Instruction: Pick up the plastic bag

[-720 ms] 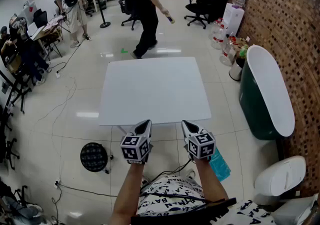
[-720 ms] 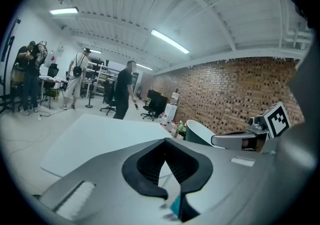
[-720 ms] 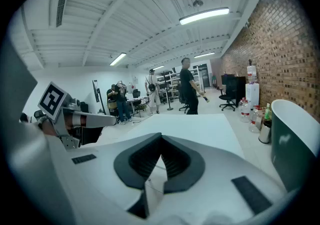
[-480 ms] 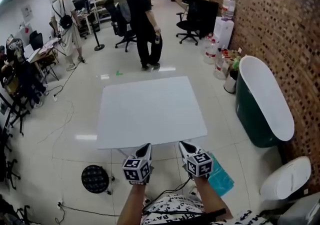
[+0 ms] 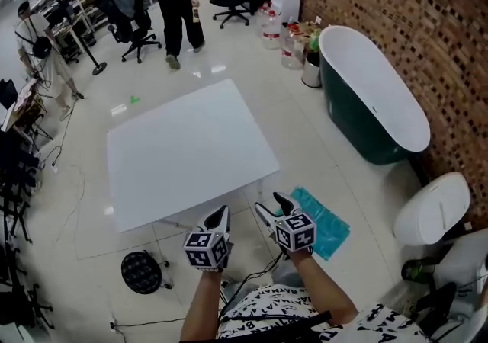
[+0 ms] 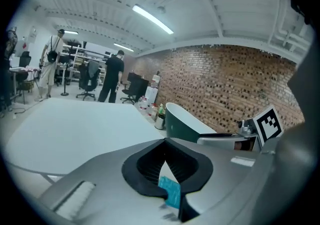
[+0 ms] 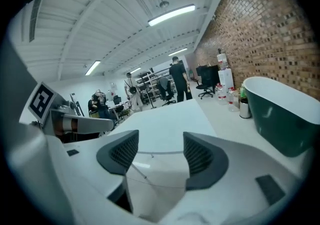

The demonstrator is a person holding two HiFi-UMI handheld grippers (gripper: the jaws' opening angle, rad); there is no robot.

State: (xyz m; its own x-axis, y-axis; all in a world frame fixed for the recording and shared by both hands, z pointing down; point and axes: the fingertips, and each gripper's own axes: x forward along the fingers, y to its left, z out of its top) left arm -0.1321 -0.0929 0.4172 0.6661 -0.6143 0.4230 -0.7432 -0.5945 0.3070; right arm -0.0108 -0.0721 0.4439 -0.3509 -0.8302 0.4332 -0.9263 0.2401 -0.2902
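The plastic bag (image 5: 323, 220) is teal and lies flat on the floor, just right of the white table's (image 5: 183, 151) near corner. My right gripper (image 5: 273, 204) hovers beside the bag's left edge, open, with nothing between its ribbed pads (image 7: 200, 156). My left gripper (image 5: 219, 216) is held further left at the table's near edge, shut and empty. In the left gripper view a teal sliver of the bag (image 6: 170, 192) shows low behind the shut left gripper (image 6: 166, 149). The right gripper view has the right gripper (image 7: 160, 154) facing the table (image 7: 165, 124); the bag is hidden there.
A dark green tub with a white inside (image 5: 374, 105) stands at the right along the brick wall. A white rounded object (image 5: 431, 208) sits near the right edge. A black round stool (image 5: 142, 273) is under the table's left corner. A person (image 5: 174, 6) walks far behind.
The head view has swung right: the table now sits left and the whole bag shows. The right gripper's jaws now stand apart. The person has walked further off.
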